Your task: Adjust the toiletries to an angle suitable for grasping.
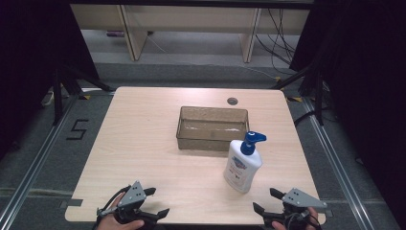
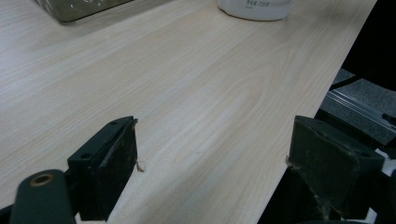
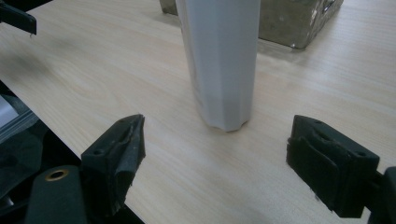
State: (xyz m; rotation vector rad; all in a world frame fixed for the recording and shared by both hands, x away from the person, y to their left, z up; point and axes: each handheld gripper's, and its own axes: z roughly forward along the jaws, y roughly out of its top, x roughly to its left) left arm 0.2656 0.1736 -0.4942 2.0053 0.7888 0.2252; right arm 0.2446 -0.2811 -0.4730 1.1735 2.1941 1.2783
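So the bench (image 1: 143, 143) is mostly bare, with a clear brownish bin (image 1: 212, 128) sitting a bit past the middle. Just near and right of it stands a white pump bottle (image 1: 242, 165) with a blue top, upright, not in the bin. Looks like nothing's been grabbed yet, so the whole job's left. Right tool (image 1: 266, 201) sits at the near edge, jaws wide apart, aimed at the bottle. Left tool (image 1: 156, 201) is near-left, also spread apart and holding nothing.
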